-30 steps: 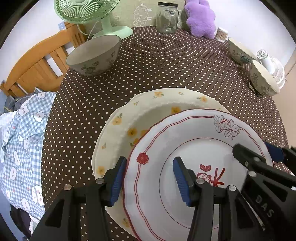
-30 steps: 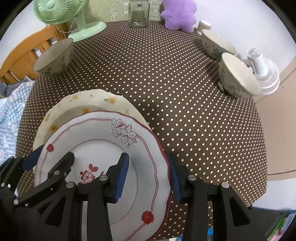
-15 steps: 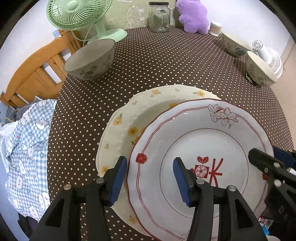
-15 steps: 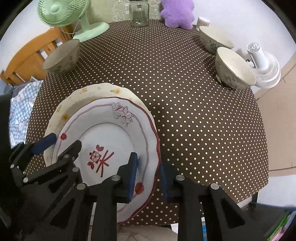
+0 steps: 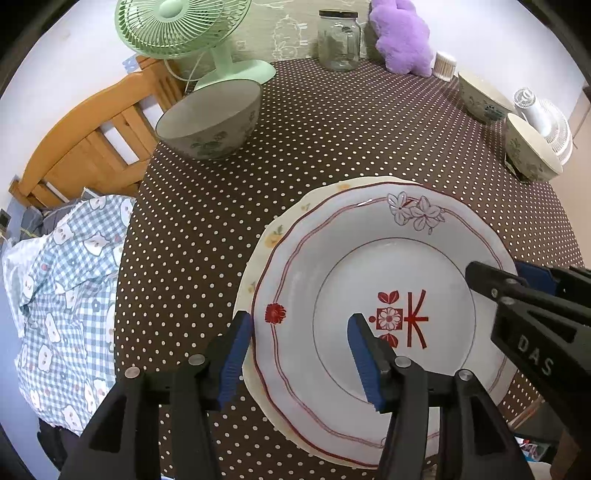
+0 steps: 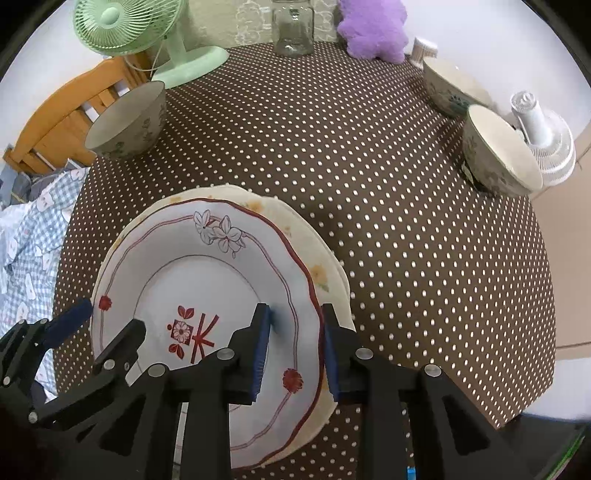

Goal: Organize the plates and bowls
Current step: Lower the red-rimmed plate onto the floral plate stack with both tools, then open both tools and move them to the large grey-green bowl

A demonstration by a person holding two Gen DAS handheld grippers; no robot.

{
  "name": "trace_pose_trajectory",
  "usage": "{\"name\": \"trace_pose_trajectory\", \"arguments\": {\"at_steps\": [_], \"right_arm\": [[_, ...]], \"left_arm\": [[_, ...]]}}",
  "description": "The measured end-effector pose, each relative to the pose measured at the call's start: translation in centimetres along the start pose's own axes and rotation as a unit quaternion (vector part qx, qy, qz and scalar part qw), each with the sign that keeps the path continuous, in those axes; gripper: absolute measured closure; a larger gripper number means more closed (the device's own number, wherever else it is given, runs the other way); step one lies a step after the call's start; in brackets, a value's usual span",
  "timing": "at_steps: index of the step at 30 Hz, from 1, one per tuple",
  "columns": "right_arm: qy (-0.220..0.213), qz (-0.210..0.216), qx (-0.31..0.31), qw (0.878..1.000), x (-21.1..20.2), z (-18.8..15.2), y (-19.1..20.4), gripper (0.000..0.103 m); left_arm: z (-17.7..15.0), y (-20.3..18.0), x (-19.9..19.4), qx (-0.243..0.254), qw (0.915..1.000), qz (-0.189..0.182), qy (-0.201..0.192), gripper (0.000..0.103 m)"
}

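Note:
A white plate with a red rim lies on top of a cream plate with yellow flowers, nearly covering it, on the dotted brown table. My left gripper straddles the stack's left rim; its jaws are opening and the pads stand clear. My right gripper straddles the right rim of the red-rimmed plate and the cream plate; its jaws are opening too, with the rim loose between them. A grey floral bowl sits far left. Two more bowls sit far right.
Along the table's far edge stand a green fan, a glass jar and a purple plush. A small white fan is beside the right bowls. A wooden chair and checked cloth lie left of the table.
The red-rimmed plate has slid from the lower right to sit almost squarely over the cream plate. My right gripper's jaws pinched its rim, then loosened a little.

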State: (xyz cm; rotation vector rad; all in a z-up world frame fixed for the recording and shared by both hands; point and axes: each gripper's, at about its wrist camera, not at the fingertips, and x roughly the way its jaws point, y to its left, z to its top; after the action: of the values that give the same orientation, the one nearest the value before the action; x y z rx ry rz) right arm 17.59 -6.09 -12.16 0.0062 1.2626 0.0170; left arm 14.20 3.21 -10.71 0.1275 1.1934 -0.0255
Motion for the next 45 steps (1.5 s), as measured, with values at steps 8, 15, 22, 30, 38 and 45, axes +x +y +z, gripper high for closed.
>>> {"name": "trace_pose_trajectory", "arguments": {"at_steps": [8,15,22,30,38,45], "right_arm": [[-0.006,-0.025,-0.012,1.0,0.1,-0.5,0.7,0.069],[-0.013,-0.015,0.002,1.0,-0.6,-1.4,0.2,0.038],[-0.032,-0.005,0.024,0.999,-2.8,-1.5,-1.9,0.03],[-0.057,0.01,0.029,0.998,-4.9,-0.6,-6.9,0.028],[-0.078,0.017,0.008,0.997,-6.5,1.1,-13.2,0.028],[-0.088,0.016,0.003,0.996,-7.3,3.2,-18.2,0.028]], "left_arm": [[0.0,0.0,0.0,0.012,0.9998,-0.013,0.0,0.039],[-0.4,0.0,0.0,0.018,0.9993,-0.033,0.007,0.034],[0.2,-1.0,-1.2,0.017,0.999,-0.041,-0.004,0.027],[2.1,-4.8,-3.9,0.001,0.9974,-0.051,-0.051,0.017],[4.4,-10.4,-5.2,-0.022,0.9966,-0.048,-0.064,0.01],[6.6,-14.8,-5.6,-0.045,0.9951,-0.047,-0.074,0.01]]}}
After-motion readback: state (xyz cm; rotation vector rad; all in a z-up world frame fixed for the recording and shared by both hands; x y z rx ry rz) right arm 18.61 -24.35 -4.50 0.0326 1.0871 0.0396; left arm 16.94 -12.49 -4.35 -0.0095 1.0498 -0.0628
